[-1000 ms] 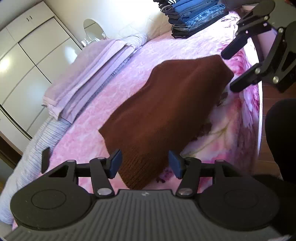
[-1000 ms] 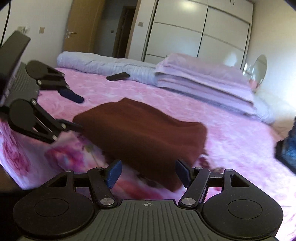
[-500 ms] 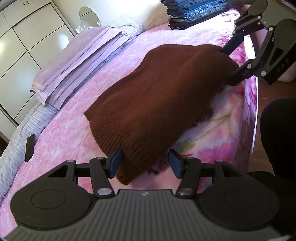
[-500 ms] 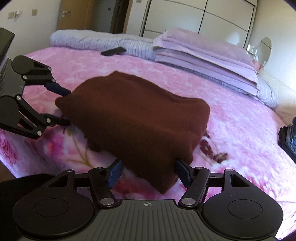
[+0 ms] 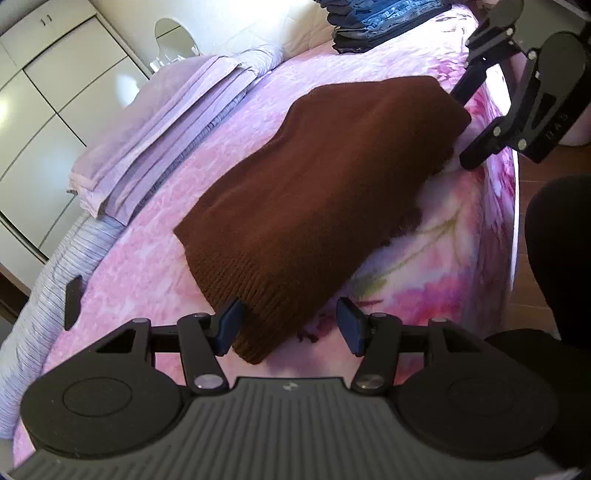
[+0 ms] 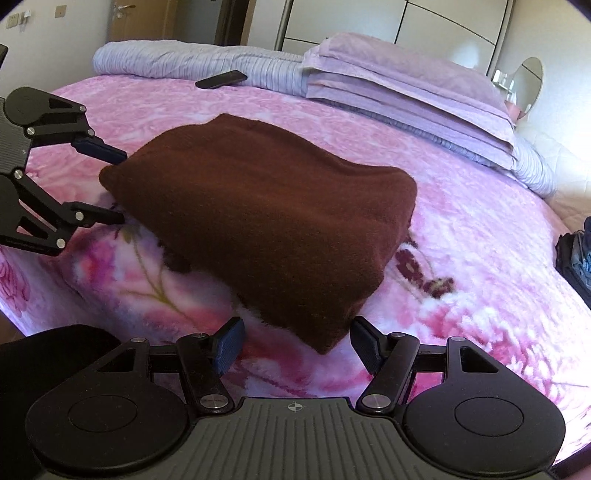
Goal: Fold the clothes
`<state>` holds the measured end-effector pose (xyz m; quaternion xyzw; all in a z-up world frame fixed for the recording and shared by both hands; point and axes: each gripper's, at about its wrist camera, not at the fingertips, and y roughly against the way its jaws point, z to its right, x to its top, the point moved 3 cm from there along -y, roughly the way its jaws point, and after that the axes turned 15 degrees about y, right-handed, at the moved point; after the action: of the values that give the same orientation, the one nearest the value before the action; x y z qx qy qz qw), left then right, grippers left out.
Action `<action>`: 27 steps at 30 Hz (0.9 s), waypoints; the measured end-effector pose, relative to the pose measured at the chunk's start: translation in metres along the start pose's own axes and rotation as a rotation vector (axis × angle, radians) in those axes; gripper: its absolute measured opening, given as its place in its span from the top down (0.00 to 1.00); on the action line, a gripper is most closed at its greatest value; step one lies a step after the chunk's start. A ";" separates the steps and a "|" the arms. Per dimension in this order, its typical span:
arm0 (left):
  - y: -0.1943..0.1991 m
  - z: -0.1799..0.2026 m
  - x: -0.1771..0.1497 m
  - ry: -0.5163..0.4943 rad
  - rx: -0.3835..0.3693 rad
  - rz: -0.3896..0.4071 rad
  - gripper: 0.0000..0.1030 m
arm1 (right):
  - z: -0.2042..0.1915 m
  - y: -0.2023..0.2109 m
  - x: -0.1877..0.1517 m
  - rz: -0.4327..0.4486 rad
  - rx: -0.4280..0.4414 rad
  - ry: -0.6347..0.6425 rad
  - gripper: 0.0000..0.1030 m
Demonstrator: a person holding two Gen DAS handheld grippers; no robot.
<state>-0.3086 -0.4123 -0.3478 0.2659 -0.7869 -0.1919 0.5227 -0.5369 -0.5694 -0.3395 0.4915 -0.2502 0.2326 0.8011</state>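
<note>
On pink bedspread (image 5: 155, 236): unlabelled brown sweater (image 5: 314, 192).

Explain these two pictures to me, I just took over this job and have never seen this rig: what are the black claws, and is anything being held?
No robot: a person carries two handheld two-finger grippers, each with a fisheye camera looking along its fingers. One picture is from the left gripper, the other from the right gripper; each also shows the other gripper across the bed. On the pink floral blanket lies a folded brown sweater. Both grippers are open, one at each end of it, holding nothing. Behind are folded lilac bedding, a dark remote and stacked jeans.
</note>
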 end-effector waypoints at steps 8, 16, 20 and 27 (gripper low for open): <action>0.016 0.011 0.001 -0.160 0.052 0.087 0.43 | -0.009 0.008 -0.001 -0.001 -0.140 0.167 0.30; 0.023 0.020 0.011 -0.187 0.013 0.158 0.43 | -0.045 0.014 0.017 0.098 -0.158 0.422 0.29; 0.029 0.006 0.027 -0.078 -0.034 0.188 0.43 | -0.029 0.020 0.023 0.176 -0.095 0.253 0.29; 0.014 -0.024 0.074 0.108 -0.115 0.190 0.43 | 0.060 0.019 0.017 0.258 -0.027 -0.250 0.29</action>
<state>-0.3127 -0.4474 -0.2775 0.1697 -0.7668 -0.1719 0.5947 -0.5464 -0.6139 -0.2921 0.4698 -0.4119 0.2671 0.7337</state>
